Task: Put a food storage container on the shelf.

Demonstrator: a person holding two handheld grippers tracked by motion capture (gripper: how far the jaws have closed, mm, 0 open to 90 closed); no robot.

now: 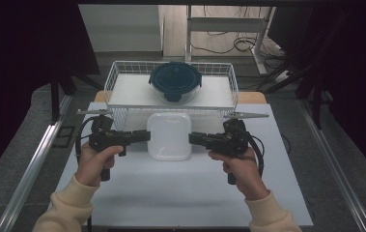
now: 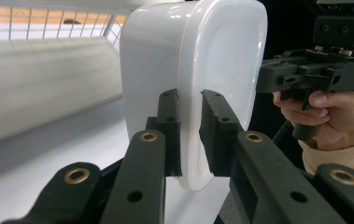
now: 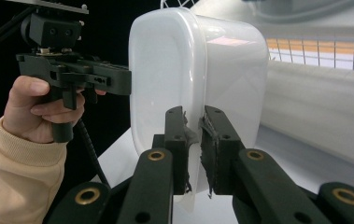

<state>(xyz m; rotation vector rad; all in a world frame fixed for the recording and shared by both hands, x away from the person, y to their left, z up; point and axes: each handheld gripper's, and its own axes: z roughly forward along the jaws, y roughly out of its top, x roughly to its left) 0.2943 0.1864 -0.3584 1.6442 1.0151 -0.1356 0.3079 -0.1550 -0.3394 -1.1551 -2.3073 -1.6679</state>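
A white plastic container (image 1: 169, 135) with rounded corners sits at the table's middle, between my two grippers. My left gripper (image 1: 147, 136) is shut on the rim of its left side. In the left gripper view the jaws (image 2: 189, 97) pinch the thin rim of the container (image 2: 221, 60). My right gripper (image 1: 191, 138) is shut on the rim of its right side, and in the right gripper view the jaws (image 3: 194, 113) clamp the edge of the container (image 3: 165, 70). I cannot tell whether the container rests on the table or hangs just above it.
Just behind the container stands a white wire basket (image 1: 115, 77), holding a round clear container with a dark teal lid (image 1: 175, 79). The white table (image 1: 180, 193) stretches toward the person. Dark curtains hang at both sides, and metal rails run along the floor.
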